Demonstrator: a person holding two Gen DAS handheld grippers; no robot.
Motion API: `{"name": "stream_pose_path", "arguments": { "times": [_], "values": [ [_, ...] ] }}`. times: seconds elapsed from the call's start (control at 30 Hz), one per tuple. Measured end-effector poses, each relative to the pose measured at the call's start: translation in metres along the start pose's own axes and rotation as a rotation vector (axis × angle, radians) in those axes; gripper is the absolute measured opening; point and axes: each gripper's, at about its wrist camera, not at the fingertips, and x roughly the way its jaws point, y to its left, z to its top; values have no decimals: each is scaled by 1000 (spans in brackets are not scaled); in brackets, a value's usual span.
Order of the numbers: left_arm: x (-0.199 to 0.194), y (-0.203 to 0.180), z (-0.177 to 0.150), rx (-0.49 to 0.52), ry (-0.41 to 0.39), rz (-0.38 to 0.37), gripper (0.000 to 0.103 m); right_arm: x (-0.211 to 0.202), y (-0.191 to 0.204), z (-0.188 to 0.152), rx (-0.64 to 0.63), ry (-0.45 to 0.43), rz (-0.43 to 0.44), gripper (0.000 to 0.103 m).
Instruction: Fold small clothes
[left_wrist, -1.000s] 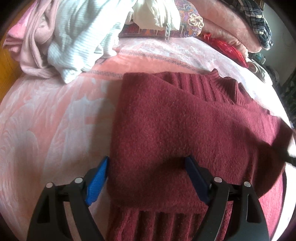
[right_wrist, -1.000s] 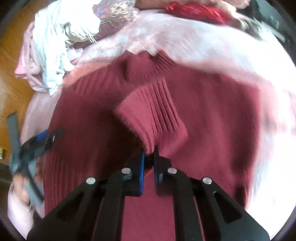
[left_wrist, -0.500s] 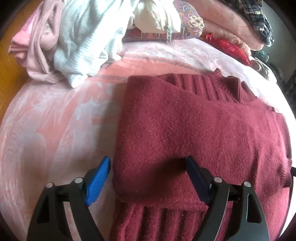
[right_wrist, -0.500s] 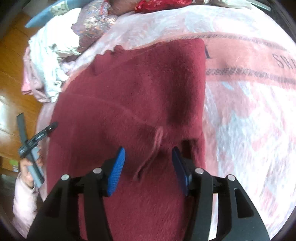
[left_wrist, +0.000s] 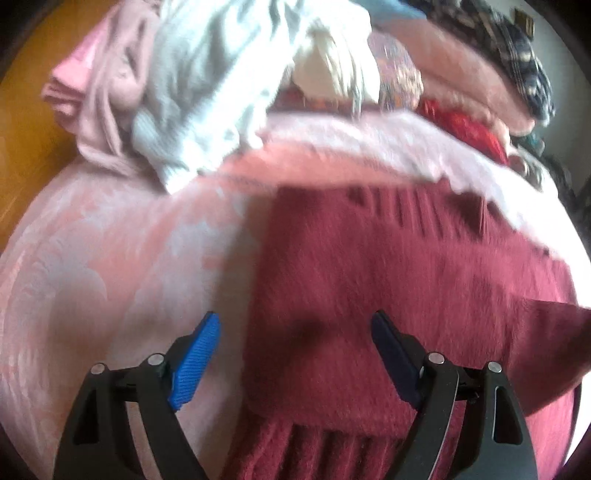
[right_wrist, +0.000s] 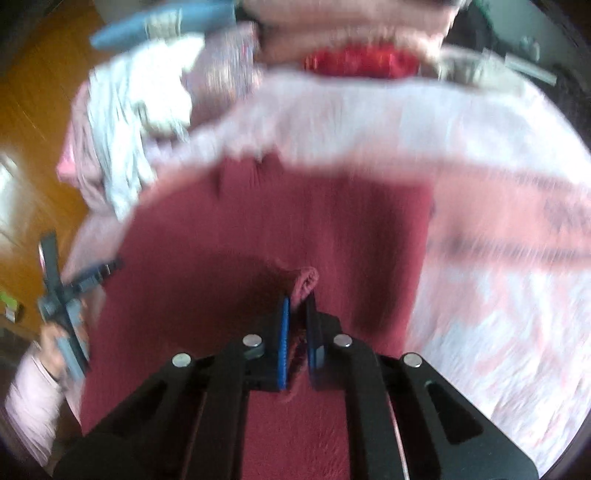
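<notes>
A: Where is the sweater (left_wrist: 406, 266)?

B: It lies flat on the pink bedspread (left_wrist: 110, 258), folded in on itself, filling the middle and the 4 o'clock part of the left wrist view. Its ribbed hem shows at 6 o'clock, under a folded layer.

A: And the left claw (left_wrist: 295, 343)?

B: Spread wide. Its blue pad sits over bare bedspread at 7 o'clock, and the dark one over the knit at 5 o'clock. The sweater's left edge runs between them, but neither pad presses on it.

A: The right claw (right_wrist: 297, 321)?

B: Its jaws have just been closing, and now they are pressed together on a small ridge of the sweater (right_wrist: 306, 280). The pinched fold pokes up past the tips, a little below the centre of the right wrist view.

A: Anything else on the bed?

B: A heap of clothes (left_wrist: 207, 81) at 11 o'clock in the left view: pale pink, white ribbed, cream. Toward 1 o'clock there is a red cloth (left_wrist: 465, 129), with a plaid piece (left_wrist: 517, 55) above it. All of that is well apart from the sweater.

A: Is the person visible?

B: In the right view, at 8 o'clock, a hand (right_wrist: 55, 347) in a pale pink sleeve (right_wrist: 29, 406) holds the other tool by its handle. The frame is blurred there, so details are hard to read.
</notes>
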Motion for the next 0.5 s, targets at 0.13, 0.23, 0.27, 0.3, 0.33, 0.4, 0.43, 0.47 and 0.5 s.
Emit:
{"name": "stream_pose_path", "arguments": {
  "times": [0.13, 0.23, 0.27, 0.3, 0.33, 0.4, 0.43, 0.47, 0.5],
  "values": [
    [1, -9, 7, 18, -38, 25, 84, 15, -26, 18, 20, -10, -108, 6],
    [16, -18, 3, 40, 13, 45, 84, 56, -58, 4, 106, 102, -148, 6],
    [23, -20, -1, 47, 34, 45, 84, 62, -67, -3, 119, 115, -154, 7],
    [27, -21, -4, 51, 34, 54, 85, 63, -71, -7, 127, 116, -143, 8],
    [28, -21, -6, 52, 28, 56, 86, 63, -75, -9, 139, 109, -127, 9],
    [28, -19, -6, 42, 24, 53, 87, 55, -76, -9, 148, 100, -96, 15],
    [28, -18, -5, 37, 27, 49, 87, 50, -74, -10, 140, 99, -91, 18],
    [25, -16, -4, 24, 27, 40, 87, 43, -73, -13, 132, 99, -83, 30],
    [23, -16, -4, 19, 26, 34, 87, 38, -70, -15, 122, 97, -76, 37]
  ]
}}
